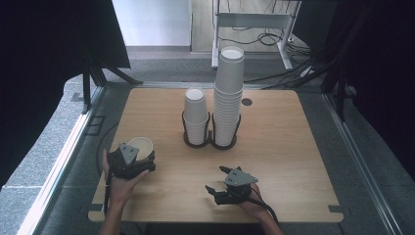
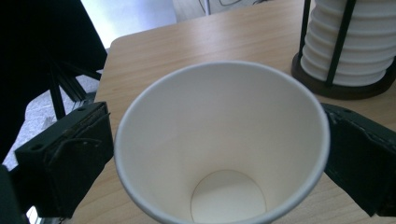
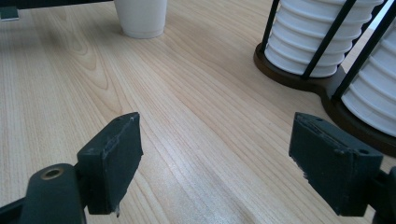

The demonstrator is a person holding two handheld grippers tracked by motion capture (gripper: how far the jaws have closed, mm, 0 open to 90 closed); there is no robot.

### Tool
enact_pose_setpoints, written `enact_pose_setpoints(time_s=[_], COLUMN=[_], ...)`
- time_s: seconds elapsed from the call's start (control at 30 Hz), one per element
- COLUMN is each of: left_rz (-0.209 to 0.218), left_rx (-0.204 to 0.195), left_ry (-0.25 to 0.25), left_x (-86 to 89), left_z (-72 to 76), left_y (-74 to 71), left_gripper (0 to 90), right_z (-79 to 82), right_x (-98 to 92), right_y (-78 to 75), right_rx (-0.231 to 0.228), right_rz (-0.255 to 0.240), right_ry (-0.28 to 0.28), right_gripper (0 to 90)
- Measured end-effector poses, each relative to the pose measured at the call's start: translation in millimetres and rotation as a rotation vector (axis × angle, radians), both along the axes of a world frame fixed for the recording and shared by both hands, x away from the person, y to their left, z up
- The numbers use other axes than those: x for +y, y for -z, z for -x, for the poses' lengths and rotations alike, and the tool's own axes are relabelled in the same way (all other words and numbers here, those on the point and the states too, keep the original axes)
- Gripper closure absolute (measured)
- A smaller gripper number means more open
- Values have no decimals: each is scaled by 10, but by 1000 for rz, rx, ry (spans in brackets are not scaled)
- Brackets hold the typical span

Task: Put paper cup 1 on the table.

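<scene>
A single white paper cup (image 1: 142, 145) stands upright on the wooden table (image 1: 293, 147) at the front left. My left gripper (image 1: 139, 154) has a jaw on either side of it. In the left gripper view the cup's (image 2: 219, 140) rim is round and undented, the black pads sit right beside its wall, and my left gripper (image 2: 215, 116) is open. My right gripper (image 1: 215, 178) rests low over the front right of the table. Its jaws are open with nothing between them (image 3: 215, 123). The same cup (image 3: 140, 18) shows far off in the right gripper view.
A dark two-slot wire holder (image 1: 210, 142) stands mid-table with a short cup stack (image 1: 196, 117) and a tall cup stack (image 1: 229, 93). The short stack (image 2: 350, 42) is close to the right of the left gripper. Black curtains hang on both sides, and cables lie on the floor behind.
</scene>
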State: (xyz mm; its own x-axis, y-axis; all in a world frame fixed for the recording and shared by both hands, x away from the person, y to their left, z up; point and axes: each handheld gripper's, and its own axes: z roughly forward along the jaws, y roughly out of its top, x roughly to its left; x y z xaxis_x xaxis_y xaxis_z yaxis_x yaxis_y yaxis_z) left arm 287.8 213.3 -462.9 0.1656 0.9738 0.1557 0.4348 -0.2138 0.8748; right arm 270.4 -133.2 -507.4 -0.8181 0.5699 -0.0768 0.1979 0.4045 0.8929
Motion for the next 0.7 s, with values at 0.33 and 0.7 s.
enact_pose_setpoints(time_s=[0.33, 0.7], left_rz=[79, 86], left_rx=[-44, -19], left_ry=[124, 183], left_x=[-133, -235], left_z=[116, 119], left_y=[-165, -145], left_gripper=[61, 128], right_z=[-2, -3], right_x=[-1, 11], right_y=[0, 17], right_rx=[2, 2], right_rz=[2, 24], right_ry=[3, 11], right_gripper=[174, 181])
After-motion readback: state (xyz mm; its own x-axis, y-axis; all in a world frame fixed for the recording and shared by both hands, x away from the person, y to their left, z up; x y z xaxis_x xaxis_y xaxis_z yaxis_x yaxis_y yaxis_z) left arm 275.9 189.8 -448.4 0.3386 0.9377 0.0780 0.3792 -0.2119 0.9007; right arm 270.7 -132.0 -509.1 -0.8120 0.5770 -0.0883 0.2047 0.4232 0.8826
